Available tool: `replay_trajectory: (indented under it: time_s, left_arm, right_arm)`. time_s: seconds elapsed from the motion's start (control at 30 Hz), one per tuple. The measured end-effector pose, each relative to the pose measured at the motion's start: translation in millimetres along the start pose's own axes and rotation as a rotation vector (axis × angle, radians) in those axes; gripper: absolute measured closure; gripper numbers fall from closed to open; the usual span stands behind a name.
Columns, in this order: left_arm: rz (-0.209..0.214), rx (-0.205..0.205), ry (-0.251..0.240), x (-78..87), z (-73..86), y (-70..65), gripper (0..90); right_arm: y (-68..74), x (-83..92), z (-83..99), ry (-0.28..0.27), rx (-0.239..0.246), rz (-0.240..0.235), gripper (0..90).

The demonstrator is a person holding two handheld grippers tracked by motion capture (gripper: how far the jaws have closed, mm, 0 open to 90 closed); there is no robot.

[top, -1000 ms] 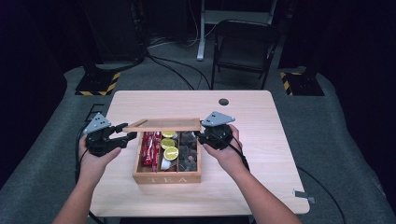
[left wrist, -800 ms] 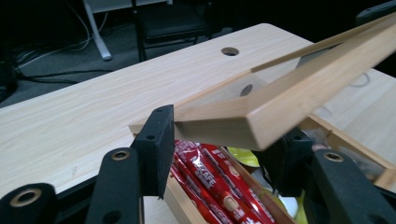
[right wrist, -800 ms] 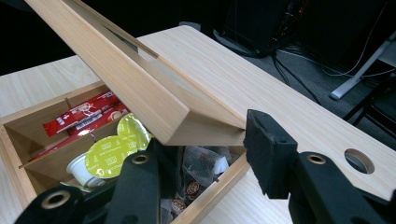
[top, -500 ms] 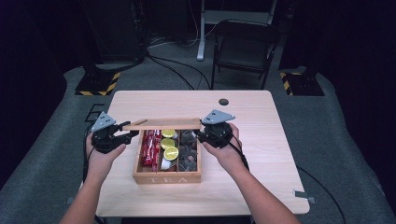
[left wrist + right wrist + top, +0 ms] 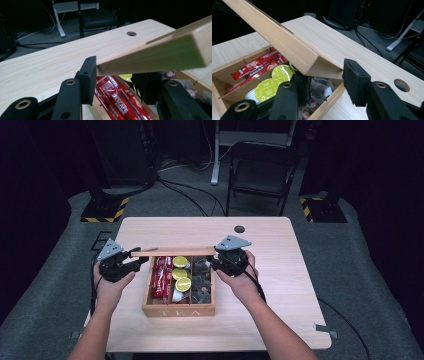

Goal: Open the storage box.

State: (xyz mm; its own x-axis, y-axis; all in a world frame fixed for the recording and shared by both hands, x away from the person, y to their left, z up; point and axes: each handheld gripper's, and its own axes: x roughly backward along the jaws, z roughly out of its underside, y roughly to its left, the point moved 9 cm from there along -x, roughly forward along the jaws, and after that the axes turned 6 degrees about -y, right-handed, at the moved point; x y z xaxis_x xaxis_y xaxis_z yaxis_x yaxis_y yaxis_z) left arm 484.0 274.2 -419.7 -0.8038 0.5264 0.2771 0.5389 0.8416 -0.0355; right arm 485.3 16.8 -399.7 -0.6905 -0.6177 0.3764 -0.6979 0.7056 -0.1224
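The left gripper has just been closing its fingers around the near end of the wooden lid, which lies between them. The right gripper holds the lid's other end between its fingers. Below both pairs of fingers the open tea box rests on the desk

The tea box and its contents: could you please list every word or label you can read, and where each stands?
"TEA": front wall of the wooden box.
"NESCAFE", first letter partly hidden: red sachets.
Print on the yellow-green capsule lids and dark packets: too blurred to read.
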Motion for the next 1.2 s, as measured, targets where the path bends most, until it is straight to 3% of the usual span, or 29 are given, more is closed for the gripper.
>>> replay_trajectory:
  time_s: [0.4, 0.67, 0.8, 0.97, 1.13, 1.2]
  left_arm:
    - [-0.002, 0.040, 0.001, -8.5, 4.4, 6.2, 55.6]
    - [-0.025, 0.040, 0.042, -16.9, 13.7, 10.9, 59.1]
    - [-0.026, 0.063, 0.045, -20.2, 17.5, 13.6, 60.2]
    - [-0.022, 0.043, 0.031, -20.7, 15.7, 11.5, 55.8]
    - [-0.028, 0.014, 0.066, -25.1, 21.5, 10.1, 50.1]
    - [-0.038, -0.002, 0.055, -25.2, 20.3, 10.5, 50.4]
  right_arm:
    - [-1.4, -1.8, -1.4, -0.006, -0.047, 0.018, 57.8]
    - [-2.1, -4.6, -1.4, 0.001, -0.039, 0.018, 56.6]
    - [-2.2, -4.9, -1.2, 0.003, -0.034, 0.021, 56.5]
    - [-2.1, -5.0, -1.1, 0.001, -0.036, 0.023, 56.5]
    - [-2.5, -5.5, -2.0, 0.002, -0.044, 0.031, 56.6]
    - [-3.2, -6.1, -2.9, -0.001, -0.039, 0.033, 56.5]
